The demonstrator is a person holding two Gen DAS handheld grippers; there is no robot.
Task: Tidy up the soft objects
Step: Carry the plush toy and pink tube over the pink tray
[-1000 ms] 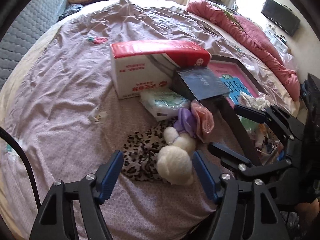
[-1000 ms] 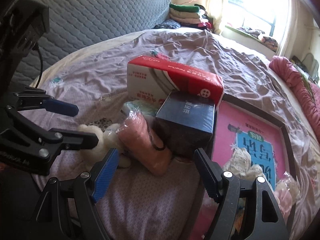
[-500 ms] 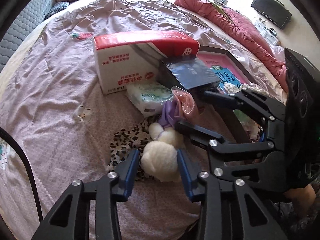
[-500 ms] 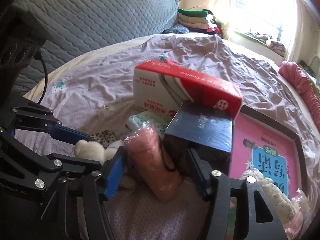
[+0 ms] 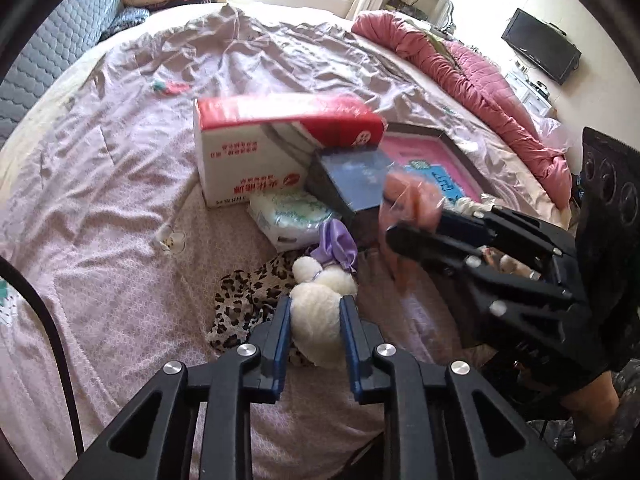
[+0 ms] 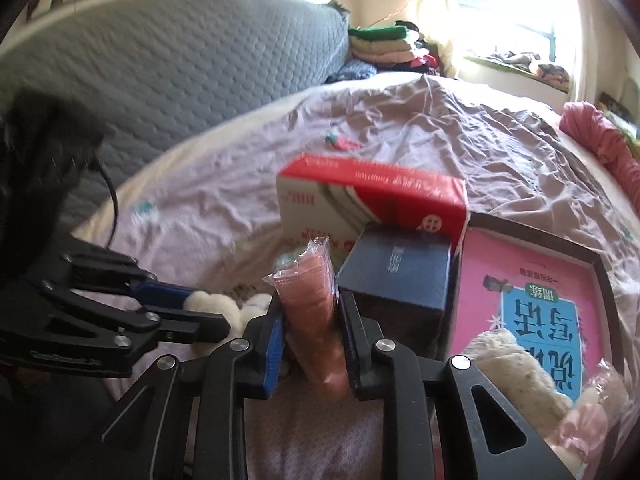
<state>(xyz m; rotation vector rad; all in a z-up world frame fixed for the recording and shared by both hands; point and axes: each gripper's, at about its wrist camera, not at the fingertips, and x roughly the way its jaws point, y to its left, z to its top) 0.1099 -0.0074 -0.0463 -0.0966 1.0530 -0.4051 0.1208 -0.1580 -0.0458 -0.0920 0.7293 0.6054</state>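
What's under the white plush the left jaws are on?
A leopard-print cloth lies under the white plush and spreads out to its left on the bedsheet. How far the cloth runs beneath is hidden by the plush and the left gripper.

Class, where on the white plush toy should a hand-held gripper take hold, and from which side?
Grip the round, fluffy end of the white plush toy, coming down from the near side. It bulges clear of the leopard cloth, and the left hand-held gripper already pinches it there.
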